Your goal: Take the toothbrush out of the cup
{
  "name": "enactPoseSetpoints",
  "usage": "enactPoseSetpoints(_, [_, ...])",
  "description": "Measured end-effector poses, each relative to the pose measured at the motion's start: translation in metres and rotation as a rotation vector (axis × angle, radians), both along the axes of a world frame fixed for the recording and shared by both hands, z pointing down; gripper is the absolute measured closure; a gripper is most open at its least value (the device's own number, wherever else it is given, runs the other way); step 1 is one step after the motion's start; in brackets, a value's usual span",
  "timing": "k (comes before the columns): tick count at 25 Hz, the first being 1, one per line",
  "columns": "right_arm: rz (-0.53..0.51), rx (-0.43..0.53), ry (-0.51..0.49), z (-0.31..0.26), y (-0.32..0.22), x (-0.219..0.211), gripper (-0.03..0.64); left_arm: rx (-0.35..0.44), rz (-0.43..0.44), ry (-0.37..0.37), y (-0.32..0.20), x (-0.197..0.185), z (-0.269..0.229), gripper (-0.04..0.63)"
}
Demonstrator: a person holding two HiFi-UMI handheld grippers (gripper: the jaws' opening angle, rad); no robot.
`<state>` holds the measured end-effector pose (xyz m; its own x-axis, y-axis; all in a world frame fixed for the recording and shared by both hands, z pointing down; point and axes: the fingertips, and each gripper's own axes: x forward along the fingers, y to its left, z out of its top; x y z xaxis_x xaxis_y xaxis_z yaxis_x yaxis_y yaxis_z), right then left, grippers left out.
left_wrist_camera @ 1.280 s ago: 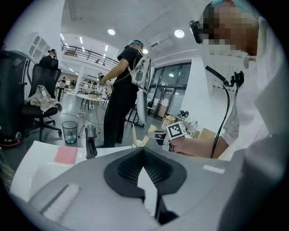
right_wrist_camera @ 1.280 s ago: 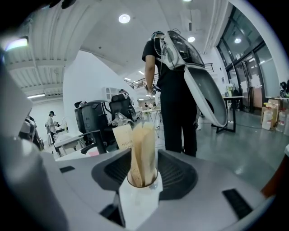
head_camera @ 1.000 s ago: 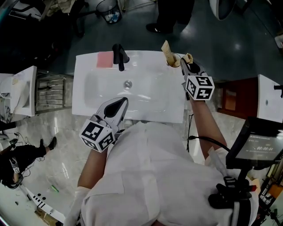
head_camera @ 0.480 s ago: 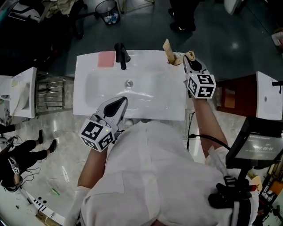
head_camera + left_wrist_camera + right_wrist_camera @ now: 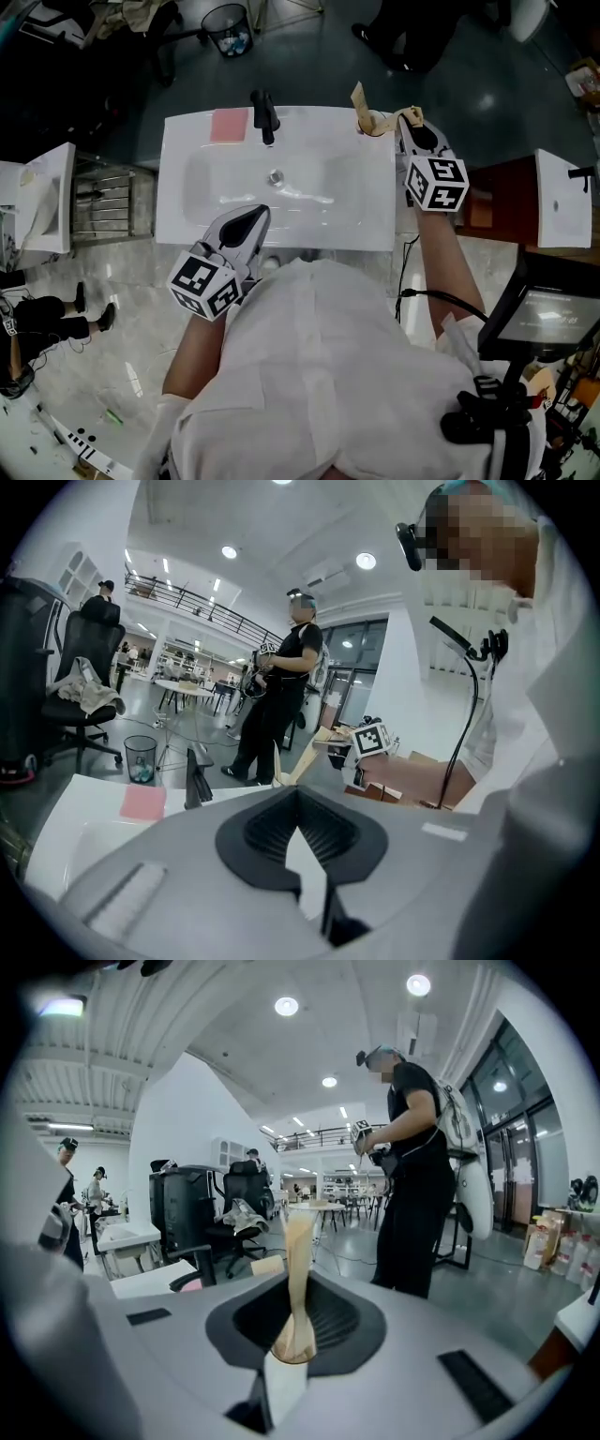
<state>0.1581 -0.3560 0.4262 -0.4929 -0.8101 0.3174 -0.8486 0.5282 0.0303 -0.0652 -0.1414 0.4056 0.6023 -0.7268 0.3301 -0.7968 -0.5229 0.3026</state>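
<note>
A pale wooden toothbrush [image 5: 298, 1260] stands up between the jaws of my right gripper [image 5: 298, 1324], which is shut on its lower end. In the head view that gripper [image 5: 412, 125] hovers at the back right corner of the white sink [image 5: 366, 220], with the toothbrush end [image 5: 410, 115] showing at its tips. The small cup [image 5: 370, 123] sits just left of it, partly hidden, with another beige piece sticking up. My left gripper [image 5: 255, 214] [image 5: 298, 803] is shut and holds nothing, over the sink's front edge.
A black faucet [image 5: 265, 112] and a pink pad [image 5: 230, 125] are at the back of the sink. A person [image 5: 412, 1176] stands beyond it. A second white basin [image 5: 42, 197] lies to the left, a brown cabinet [image 5: 487, 202] to the right.
My right gripper has risen and shifted a little right at the sink's corner, its jaws now tight on the toothbrush. The left gripper has barely shifted.
</note>
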Motion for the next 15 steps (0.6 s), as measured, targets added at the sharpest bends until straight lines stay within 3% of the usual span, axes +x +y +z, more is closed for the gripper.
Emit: enactPoseSetpoints(15, [0.057, 0.037, 0.014, -0.042, 0.068, -0.013, 0.581, 0.026, 0.088, 0.029, 0.038, -0.031, -0.005, 0.589])
